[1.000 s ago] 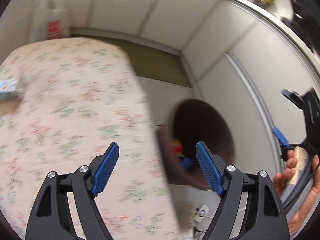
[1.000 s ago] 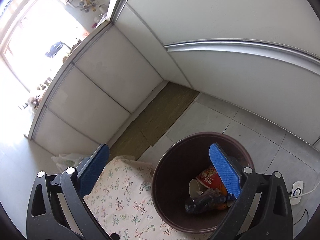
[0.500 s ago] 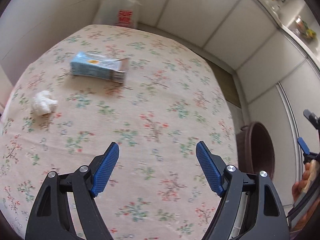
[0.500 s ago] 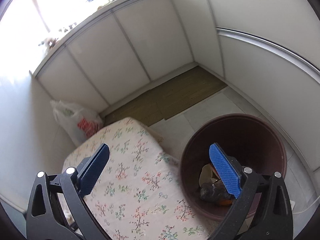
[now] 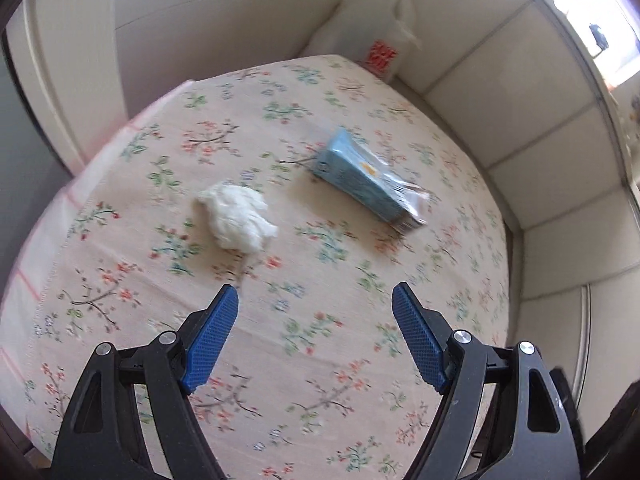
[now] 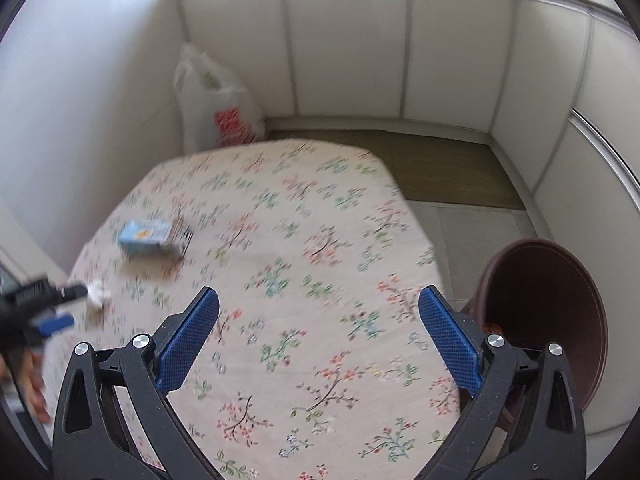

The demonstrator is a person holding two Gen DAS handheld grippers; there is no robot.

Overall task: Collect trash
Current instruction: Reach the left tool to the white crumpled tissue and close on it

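Your left gripper (image 5: pixel 314 312) hangs above the floral tablecloth (image 5: pixel 320 360) with its blue pads spread wide and nothing between them. Your right gripper (image 6: pixel 318 316) is likewise spread and empty over the same cloth.

Take the blue carton (image 5: pixel 362 182) as the landmark. It lies flat on the cloth, its long axis running diagonally in the left wrist view: one end points toward the far left, the other, printed end points toward the near right, where a clear wrapper edge sticks out. In the right wrist view the same carton (image 6: pixel 154 236) is blurred and lies near the left edge of the cloth, its long axis roughly across the picture.

The crumpled white tissue (image 5: pixel 240 216) lies just left of the carton and nearer to you, apart from it and ahead of your left pads. In the right wrist view your left gripper's tip (image 6: pixel 52 308) is just beside the tissue; blur hides whether they touch.

The brown bin (image 6: pixel 552 320) stands on the floor well to the right of the carton, off the cloth's right edge, beside your right pad. A white plastic bag (image 6: pixel 218 104) with red print stands against the wall beyond the carton.
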